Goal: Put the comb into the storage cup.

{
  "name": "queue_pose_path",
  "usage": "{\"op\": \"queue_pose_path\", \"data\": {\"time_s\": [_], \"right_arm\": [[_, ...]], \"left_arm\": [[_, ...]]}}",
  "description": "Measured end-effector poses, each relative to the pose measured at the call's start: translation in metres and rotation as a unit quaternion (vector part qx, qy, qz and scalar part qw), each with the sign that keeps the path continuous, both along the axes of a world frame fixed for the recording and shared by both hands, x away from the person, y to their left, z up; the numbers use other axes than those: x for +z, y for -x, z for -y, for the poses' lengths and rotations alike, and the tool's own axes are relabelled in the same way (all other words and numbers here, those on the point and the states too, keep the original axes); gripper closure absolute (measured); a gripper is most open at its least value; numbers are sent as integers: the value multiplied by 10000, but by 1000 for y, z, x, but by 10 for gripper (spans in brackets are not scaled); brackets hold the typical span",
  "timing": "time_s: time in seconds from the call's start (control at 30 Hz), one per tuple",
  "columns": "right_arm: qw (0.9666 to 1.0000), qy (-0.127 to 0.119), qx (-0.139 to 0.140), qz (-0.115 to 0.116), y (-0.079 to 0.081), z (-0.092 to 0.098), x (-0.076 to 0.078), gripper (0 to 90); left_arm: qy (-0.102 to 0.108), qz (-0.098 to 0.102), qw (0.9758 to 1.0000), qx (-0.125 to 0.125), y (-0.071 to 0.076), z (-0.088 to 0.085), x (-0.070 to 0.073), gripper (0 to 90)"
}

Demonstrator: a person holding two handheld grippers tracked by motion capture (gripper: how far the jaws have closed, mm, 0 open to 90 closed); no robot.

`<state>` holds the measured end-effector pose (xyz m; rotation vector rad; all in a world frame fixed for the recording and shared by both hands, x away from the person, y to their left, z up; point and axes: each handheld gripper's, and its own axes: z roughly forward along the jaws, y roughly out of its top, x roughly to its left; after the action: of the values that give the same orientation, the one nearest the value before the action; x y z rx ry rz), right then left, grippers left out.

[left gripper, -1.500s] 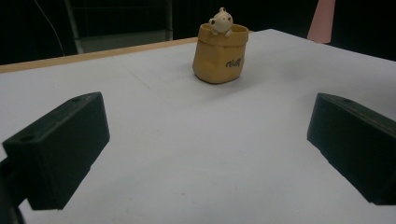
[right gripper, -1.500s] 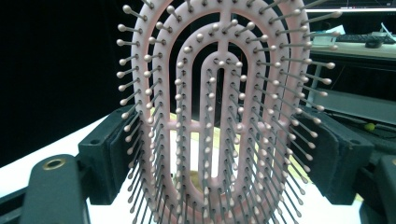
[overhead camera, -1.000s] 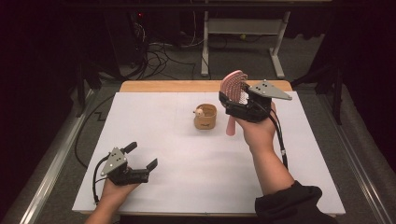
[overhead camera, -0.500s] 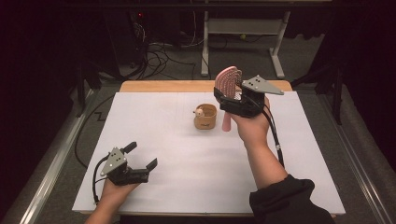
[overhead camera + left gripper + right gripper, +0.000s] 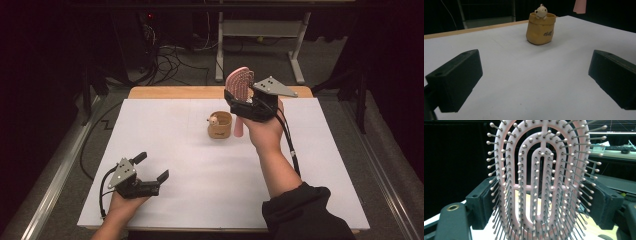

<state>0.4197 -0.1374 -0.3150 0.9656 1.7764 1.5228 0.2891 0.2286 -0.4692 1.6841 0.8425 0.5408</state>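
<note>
Jaws around hairbrush [image 5: 239, 82], beside cup [image 5: 220, 126]

Each hand carries a black, blocky gripper: the left gripper [image 5: 150, 167] and the right gripper [image 5: 239, 100] both wear a grey three-cornered plate on top, dotted with small dark screw holes, and trail a thin black cable back along the arm. The jaws are thick matte-black blocks, one with a brass-ringed hole. The right arm wears a dark sleeve [image 5: 305, 212] bunched at the elbow; the left forearm is bare
</note>
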Motion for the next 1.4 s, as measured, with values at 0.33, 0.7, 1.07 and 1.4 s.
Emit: {"op": "queue_pose_path", "data": {"time_s": [0.33,0.7,1.07,1.4], "right_arm": [[10000,-10,-1,-10,-5,-5,0,205],[10000,16,-61,40,-12,-9,3,204],[9999,-26,-81,145,-20,-18,10,204],[9997,-44,-121,209,-29,-28,10,204]], "left_arm": [[10,23,10000,38,0,0,1,0],[-60,7,10000,-5,0,1,-1,0],[-44,26,10000,-16,0,0,0,0],[-25,26,10000,-41,-1,2,-1,0]]}}
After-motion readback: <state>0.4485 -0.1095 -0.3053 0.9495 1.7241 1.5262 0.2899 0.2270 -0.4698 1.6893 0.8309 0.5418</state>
